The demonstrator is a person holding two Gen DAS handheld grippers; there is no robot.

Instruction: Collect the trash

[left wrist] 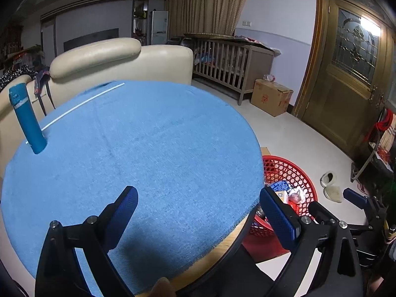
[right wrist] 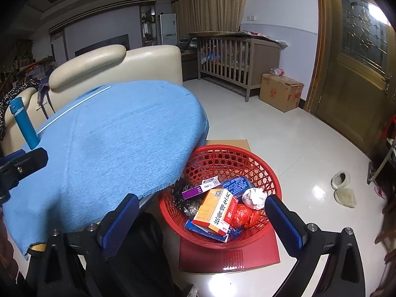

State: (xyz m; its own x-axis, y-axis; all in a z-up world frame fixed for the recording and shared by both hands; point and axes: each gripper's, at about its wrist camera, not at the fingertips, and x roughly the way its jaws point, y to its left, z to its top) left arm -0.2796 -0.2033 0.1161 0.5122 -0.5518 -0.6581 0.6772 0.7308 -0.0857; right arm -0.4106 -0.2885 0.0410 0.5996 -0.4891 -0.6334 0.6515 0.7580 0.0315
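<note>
A red mesh basket point(right wrist: 269, 173) stands on the floor by the round table and holds several pieces of trash: an orange and white carton point(right wrist: 215, 210), a purple box point(right wrist: 198, 190), a blue packet point(right wrist: 235, 184), a foil ball point(right wrist: 255, 198) and a red wrapper point(right wrist: 243, 215). My right gripper point(right wrist: 201, 206) hangs open above the basket with nothing between its fingers. My left gripper point(left wrist: 198, 205) stands open over the near edge of the blue cloth point(left wrist: 148, 148), also empty. In the left wrist view the basket point(left wrist: 300, 173) shows past the table edge, with the right gripper point(left wrist: 356, 198) above it.
A teal bottle point(left wrist: 27, 121) stands upright at the table's far left beside a white strip point(left wrist: 81, 105). A cream sofa point(left wrist: 118, 57) sits behind the table. A crib point(right wrist: 237, 59), a cardboard box point(right wrist: 281, 91), slippers point(right wrist: 342, 188) and a wooden door point(right wrist: 358, 74) surround the tiled floor.
</note>
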